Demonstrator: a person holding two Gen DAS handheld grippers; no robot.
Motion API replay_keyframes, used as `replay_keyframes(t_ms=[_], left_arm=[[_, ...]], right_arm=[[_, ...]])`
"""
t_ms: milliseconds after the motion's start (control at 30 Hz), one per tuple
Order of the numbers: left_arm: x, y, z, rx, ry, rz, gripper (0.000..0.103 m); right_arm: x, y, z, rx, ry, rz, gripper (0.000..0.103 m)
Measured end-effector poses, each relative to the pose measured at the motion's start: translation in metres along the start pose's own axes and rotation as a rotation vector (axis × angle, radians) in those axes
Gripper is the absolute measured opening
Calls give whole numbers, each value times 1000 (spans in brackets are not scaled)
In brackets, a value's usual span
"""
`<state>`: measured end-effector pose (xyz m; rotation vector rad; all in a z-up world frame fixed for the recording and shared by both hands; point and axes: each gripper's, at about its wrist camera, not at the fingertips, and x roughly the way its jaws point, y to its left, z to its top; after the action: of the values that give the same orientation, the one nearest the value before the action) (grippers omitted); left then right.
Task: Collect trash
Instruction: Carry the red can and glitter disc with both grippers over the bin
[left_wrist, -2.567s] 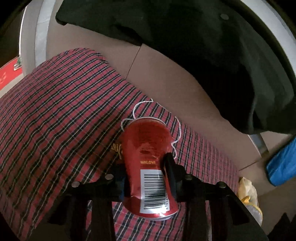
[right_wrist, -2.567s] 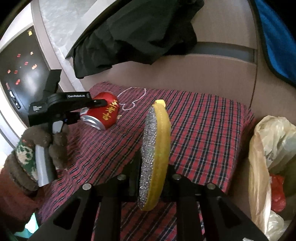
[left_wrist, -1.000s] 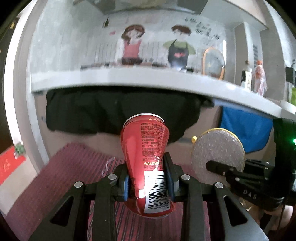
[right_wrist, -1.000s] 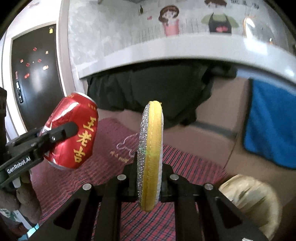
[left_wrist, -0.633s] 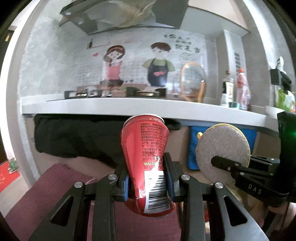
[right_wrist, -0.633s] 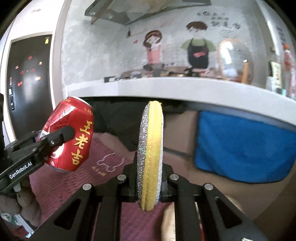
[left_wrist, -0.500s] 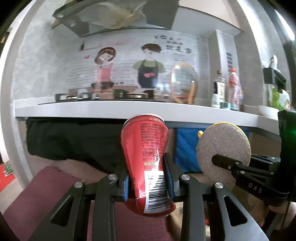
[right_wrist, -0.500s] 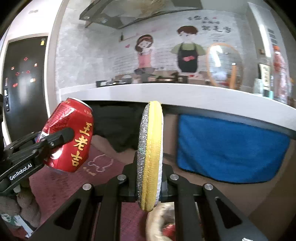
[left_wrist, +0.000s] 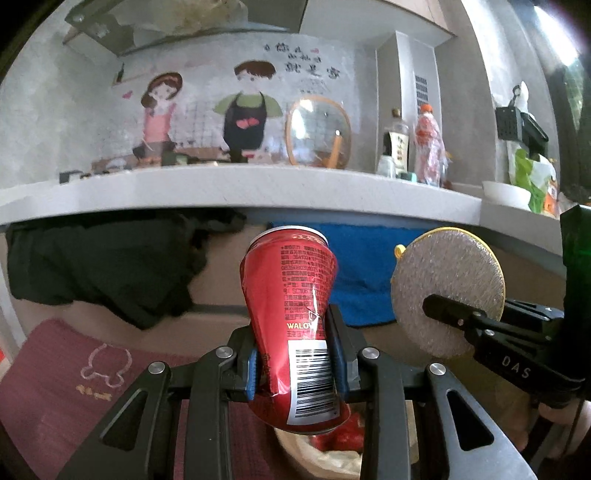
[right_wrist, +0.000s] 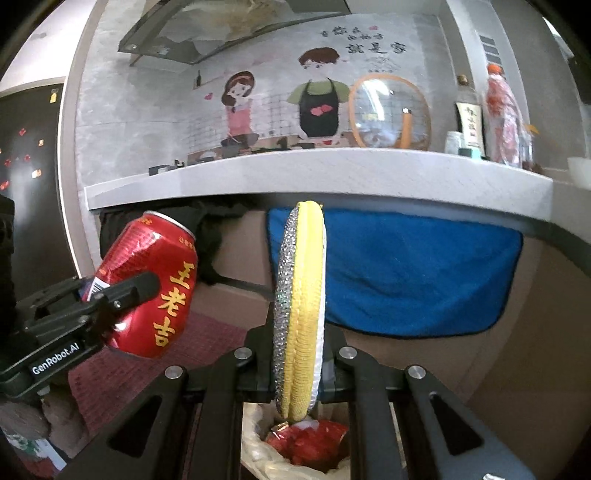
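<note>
Risk: left gripper (left_wrist: 297, 369) pinches dented red can (left_wrist: 295, 325), right gripper (right_wrist: 297, 365) clamps round scouring pad (right_wrist: 299, 310); released off-centre, either may miss trash bag (right_wrist: 258, 454) below.

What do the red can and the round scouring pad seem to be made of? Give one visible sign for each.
Red can: thin metal, likely aluminium, glossy printed; it is creased and dented where gripped.
Round scouring pad: glittery silver mesh face, probably metallic thread, on a yellow knit-looking or spongy back; its sparkle and ribbed edge suggest this.
</note>
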<state>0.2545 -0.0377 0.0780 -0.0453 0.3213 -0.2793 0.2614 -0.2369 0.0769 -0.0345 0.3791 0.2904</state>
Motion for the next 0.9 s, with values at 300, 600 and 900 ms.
replay_keyframes(t_ms=[300, 600, 900], left_arm=[[31, -9, -20, -23, 57, -14, 32], [53, -12, -40, -36, 77, -43, 32], [80, -11, -59, -49, 143, -74, 32]], right_arm=[[14, -26, -17, 45, 29, -7, 13], [26, -40, -34, 77, 58, -8, 13], [46, -52, -54, 106, 111, -20, 13]])
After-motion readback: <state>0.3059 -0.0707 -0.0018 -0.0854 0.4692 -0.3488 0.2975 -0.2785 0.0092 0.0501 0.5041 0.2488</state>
